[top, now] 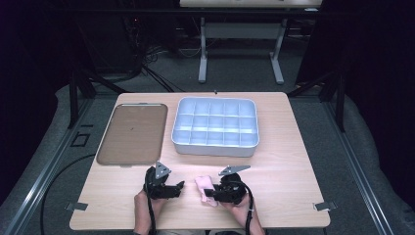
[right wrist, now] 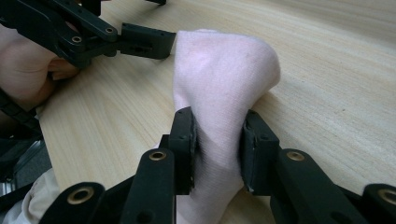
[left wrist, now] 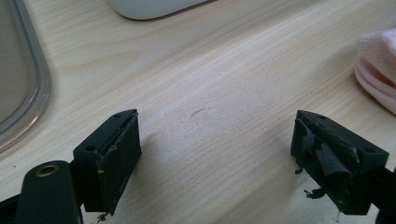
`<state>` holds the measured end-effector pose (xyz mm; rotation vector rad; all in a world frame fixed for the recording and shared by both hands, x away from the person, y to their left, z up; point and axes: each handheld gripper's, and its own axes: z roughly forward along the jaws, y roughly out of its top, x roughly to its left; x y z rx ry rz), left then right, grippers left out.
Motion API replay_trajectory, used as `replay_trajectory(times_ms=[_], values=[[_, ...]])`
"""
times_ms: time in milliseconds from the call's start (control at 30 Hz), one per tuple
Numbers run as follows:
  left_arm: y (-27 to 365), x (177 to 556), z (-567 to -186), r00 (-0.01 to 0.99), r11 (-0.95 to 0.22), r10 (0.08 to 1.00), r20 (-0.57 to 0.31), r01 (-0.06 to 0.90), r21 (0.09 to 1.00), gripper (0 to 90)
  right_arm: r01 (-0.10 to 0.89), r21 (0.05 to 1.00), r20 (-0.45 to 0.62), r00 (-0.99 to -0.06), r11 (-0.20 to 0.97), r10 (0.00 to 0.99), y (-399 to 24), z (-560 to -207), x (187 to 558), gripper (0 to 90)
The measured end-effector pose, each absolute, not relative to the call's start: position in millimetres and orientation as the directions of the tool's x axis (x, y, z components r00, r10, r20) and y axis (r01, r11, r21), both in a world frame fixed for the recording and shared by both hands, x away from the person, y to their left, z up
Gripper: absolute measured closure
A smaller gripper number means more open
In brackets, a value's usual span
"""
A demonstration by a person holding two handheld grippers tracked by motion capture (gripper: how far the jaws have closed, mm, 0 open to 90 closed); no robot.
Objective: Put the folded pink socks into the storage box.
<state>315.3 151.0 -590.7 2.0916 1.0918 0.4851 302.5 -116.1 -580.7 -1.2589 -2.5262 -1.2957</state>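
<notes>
- Right gripper [right wrist: 217,149] pinches the pink sock [right wrist: 224,74] at the table's [top: 284,166] near edge.
- Left gripper [left wrist: 210,154] gapes empty beside it.
- The divided bin [top: 215,128] beyond holds nothing; stowing, presumably, remains.

Bright overhead light is falling on the pale wooden table [top: 284,161] in the high view and glaring off the white divided tray [top: 215,128], while the room around it is sinking into near-black dimness and the whole picture is looking soft and slightly grainy. In the left gripper view, the wood grain is showing sharply under even light, soft shadows are lying beside the jaws, and the pink sock [left wrist: 379,65] at the right edge is washing out pale. In the right gripper view, the sock [right wrist: 224,84] is catching soft light and casting a shadow to its right, and the nearest gripper parts at the bottom are blurring.
</notes>
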Motion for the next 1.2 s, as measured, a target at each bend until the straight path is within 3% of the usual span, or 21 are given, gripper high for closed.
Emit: replay_trajectory(times_ms=[700,733,1200], values=[[151.4,315.6,-590.6,0.565,-0.383,0.825,0.004,0.553,0.740,15.8,0.620,0.737,0.323,-0.673,0.269,0.666,-144.3,-553.6,293.8,68.9],[151.4,315.6,-590.6,0.565,-0.383,0.825,0.004,0.553,0.740,15.8,0.636,0.703,0.289,-0.665,0.319,0.689,-148.7,-547.8,292.7,68.9],[152.4,316.3,-590.7,0.541,-0.367,0.841,0.005,0.564,0.740,15.8,0.591,0.779,0.266,-0.614,0.209,0.743,-171.4,-539.4,290.8,68.8]])
